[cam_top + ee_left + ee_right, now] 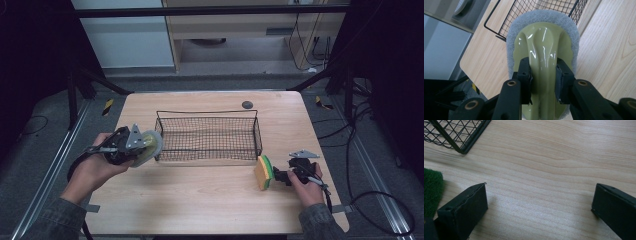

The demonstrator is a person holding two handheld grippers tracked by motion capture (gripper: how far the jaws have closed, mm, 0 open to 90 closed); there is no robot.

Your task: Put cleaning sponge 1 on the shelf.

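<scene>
The high view looks forward and down over the whole table (210, 200). Both gripper views sit close above the wood, sharing the wire basket (207, 137).

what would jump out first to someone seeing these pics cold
First, the black wire basket standing in the middle of the wooden table, with nothing visible inside. Just left of it, the left gripper is shut on the pale green handle of a scrubbing pad. At the right, a yellow and green sponge stands on edge beside the open right gripper.
</scene>
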